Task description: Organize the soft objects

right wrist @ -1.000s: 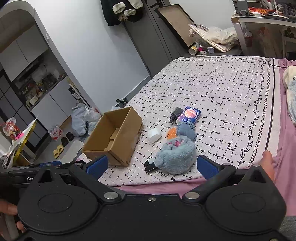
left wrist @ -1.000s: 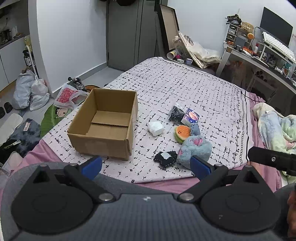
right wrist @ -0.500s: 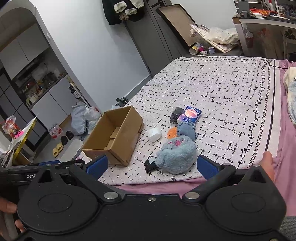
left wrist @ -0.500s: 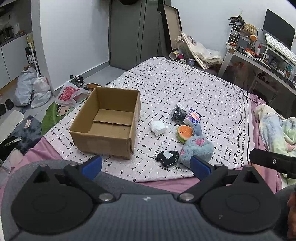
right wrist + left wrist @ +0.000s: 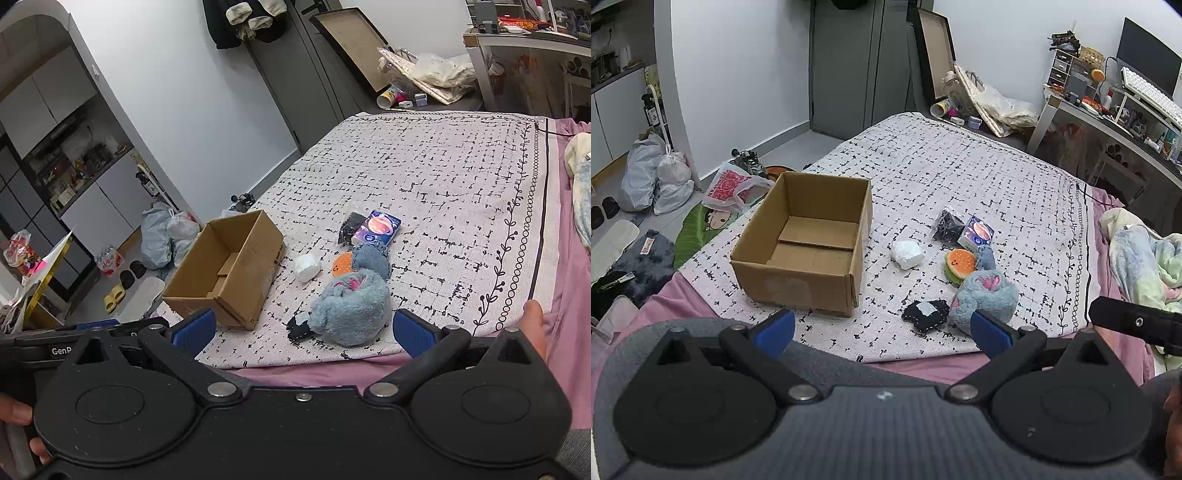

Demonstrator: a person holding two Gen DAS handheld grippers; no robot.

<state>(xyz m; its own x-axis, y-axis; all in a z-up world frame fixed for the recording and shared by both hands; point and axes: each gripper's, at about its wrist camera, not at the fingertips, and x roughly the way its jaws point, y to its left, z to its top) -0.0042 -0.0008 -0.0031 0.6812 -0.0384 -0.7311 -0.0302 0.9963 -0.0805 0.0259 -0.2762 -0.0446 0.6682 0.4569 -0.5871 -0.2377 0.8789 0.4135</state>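
An open empty cardboard box (image 5: 809,240) (image 5: 229,269) stands on the patterned bed cover (image 5: 960,173). Right of it lies a cluster of soft objects: a blue-grey plush (image 5: 986,295) (image 5: 351,306), an orange burger plush (image 5: 958,264), a white bundle (image 5: 907,254) (image 5: 306,266), a small black pillow (image 5: 925,312), a black pouch (image 5: 947,229) and a purple packet (image 5: 979,233) (image 5: 376,227). My left gripper (image 5: 882,328) is open and empty, short of the bed's near edge. My right gripper (image 5: 304,328) is open and empty, just short of the blue-grey plush.
Bags (image 5: 653,177) and shoes lie on the floor left of the bed. A desk (image 5: 1108,122) with clutter stands at the right. A crumpled blanket (image 5: 1141,254) lies at the bed's right side. A framed board (image 5: 934,59) leans on the far wall.
Both grippers have drifted slightly forward toward the bed; the box and soft objects appear a little nearer. Nothing was taken hold of.
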